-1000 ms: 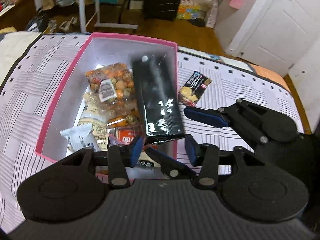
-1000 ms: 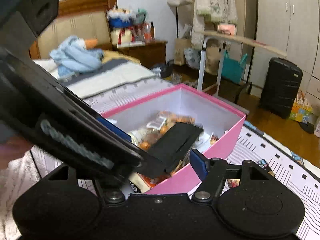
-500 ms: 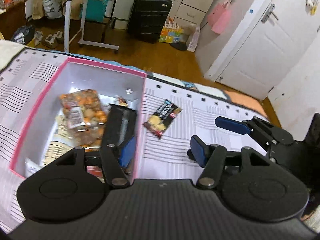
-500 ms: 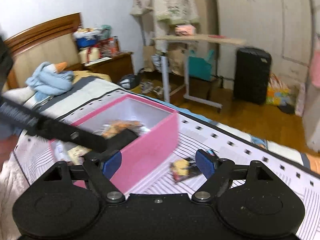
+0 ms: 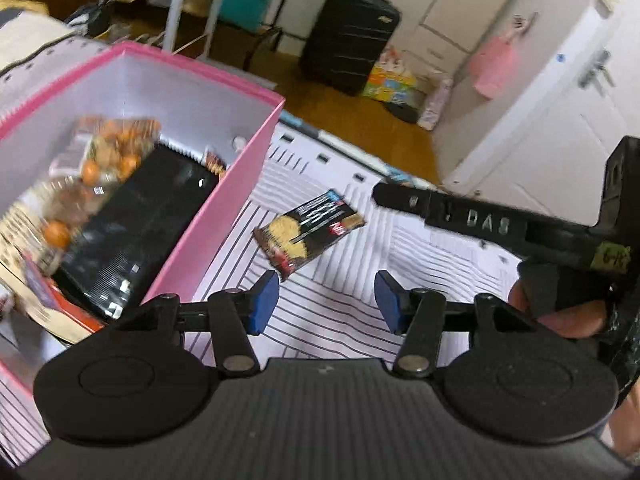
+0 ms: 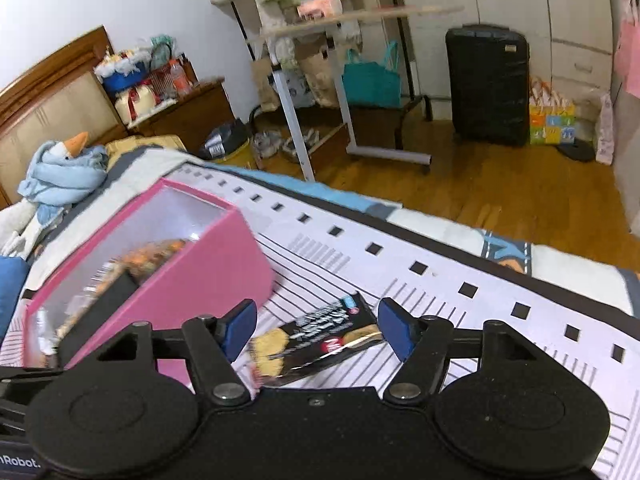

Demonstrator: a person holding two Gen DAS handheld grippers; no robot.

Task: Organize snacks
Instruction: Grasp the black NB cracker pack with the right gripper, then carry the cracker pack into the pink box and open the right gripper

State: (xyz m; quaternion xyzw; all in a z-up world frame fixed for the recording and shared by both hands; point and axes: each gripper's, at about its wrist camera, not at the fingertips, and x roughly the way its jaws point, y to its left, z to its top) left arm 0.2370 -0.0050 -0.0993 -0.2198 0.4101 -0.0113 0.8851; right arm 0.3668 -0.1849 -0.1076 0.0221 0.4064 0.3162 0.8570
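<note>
A pink box [image 5: 224,184] [image 6: 208,276] stands on the striped bed cover and holds several snacks, among them a long black packet [image 5: 136,224] and a bag of orange balls [image 5: 108,148]. A small black snack packet [image 5: 308,228] [image 6: 316,336] lies flat on the cover just right of the box. My left gripper [image 5: 322,304] is open and empty, a little short of that packet. My right gripper [image 6: 316,328] is open and empty, with the packet lying between its blue pads. The right gripper's arm [image 5: 480,220] shows in the left wrist view.
The striped cover [image 6: 460,304] runs to the bed's edge, with wooden floor beyond. A black suitcase [image 6: 488,84], a rolling side table [image 6: 352,24] and a wardrobe stand across the room. A blue plush toy [image 6: 60,172] lies near the headboard.
The left gripper has let go of the long black packet, which now lies in the box, and has swung right. The right gripper has moved over the small black packet on the cover.
</note>
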